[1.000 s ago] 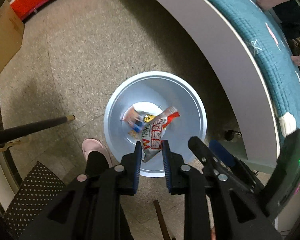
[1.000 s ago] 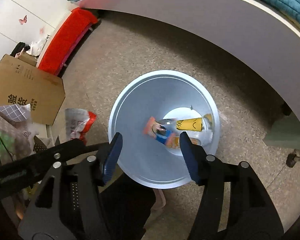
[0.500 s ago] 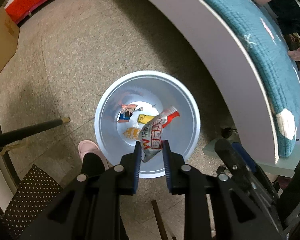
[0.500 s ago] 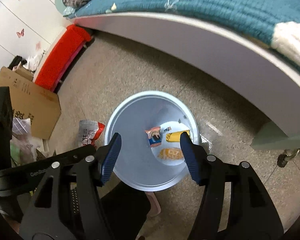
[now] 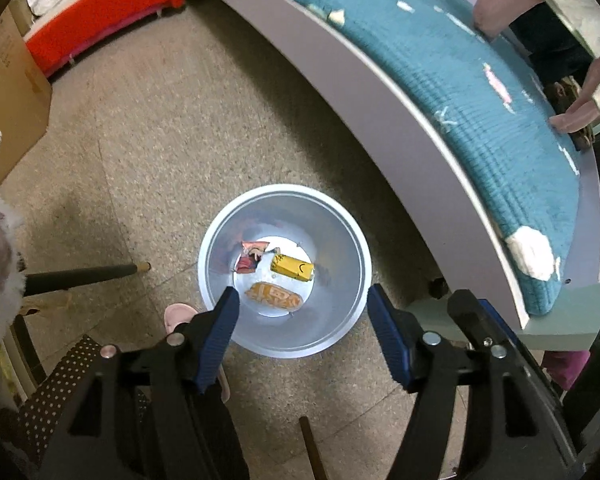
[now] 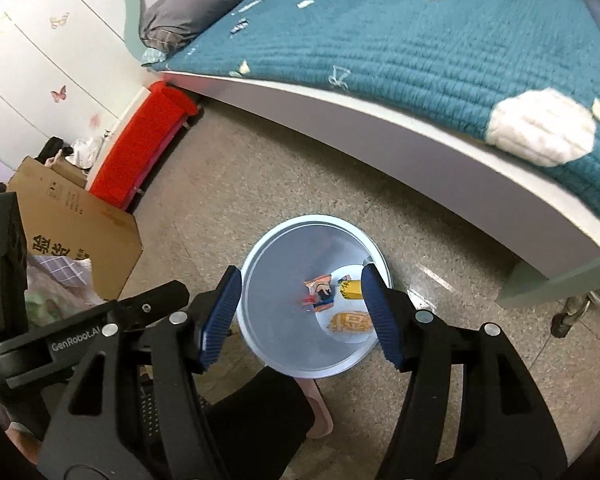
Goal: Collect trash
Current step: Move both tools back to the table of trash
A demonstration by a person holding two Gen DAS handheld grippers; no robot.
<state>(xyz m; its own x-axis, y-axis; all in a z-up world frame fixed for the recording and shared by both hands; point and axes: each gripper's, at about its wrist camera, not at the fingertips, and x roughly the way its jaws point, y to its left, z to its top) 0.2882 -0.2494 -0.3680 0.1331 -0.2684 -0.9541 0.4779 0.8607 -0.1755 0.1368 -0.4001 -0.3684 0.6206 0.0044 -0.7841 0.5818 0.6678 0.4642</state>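
Observation:
A pale blue-grey bin stands on the floor beside the bed; it also shows in the right wrist view. In its bottom lie a yellow wrapper, an orange wrapper and a red-and-blue wrapper. My left gripper is open and empty, high above the bin's near rim. My right gripper is open and empty, also above the bin.
A bed with a teal quilt and white frame runs along the right. A cardboard box, a red bench and bags stand at the left. A dark stick lies on the floor. The person's pink slipper is near the bin.
My left gripper has opened and let go of the red-and-white snack wrapper it held over the bin. Both grippers have risen higher above the bin.

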